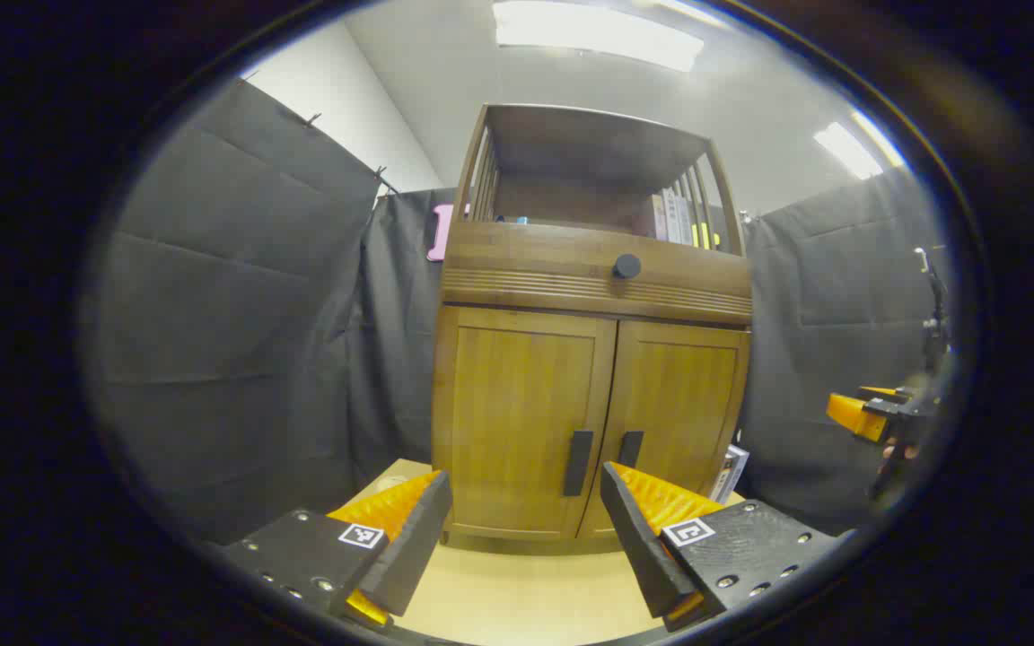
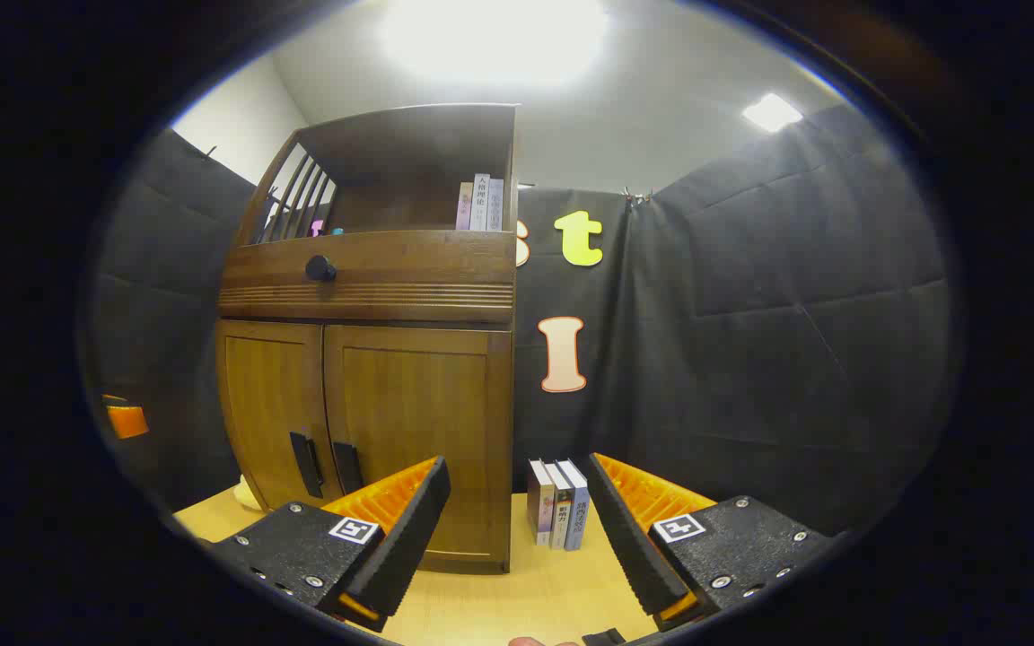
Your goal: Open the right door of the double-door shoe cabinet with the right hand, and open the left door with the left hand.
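cabinet [image 1: 591,377]: stood on the counter [image 1: 526,592], against the booth wall; both doors seen shut.
right door [image 2: 418,431]: shut; dark handle [image 2: 348,467] set at its inner edge, low down.
left door [image 1: 521,417]: shut; handle [image 1: 578,462] just beside the right door's handle.
drawer knob [image 1: 626,266]: above the doors, not part of the task.
right tool [image 2: 517,520]: held wide, nothing gripped, aimed past the cabinet's right side toward the books [image 2: 557,502] on the counter.
left tool [image 1: 526,520]: held wide, nothing gripped, faced at the door seam, short of the handles.
progress: judged not started; no handle reached.
risk: handles sit close together, so the wrong one could be caught; tools could be knocked together if both are brought in at once; books may be bumped as the right door is swung out.
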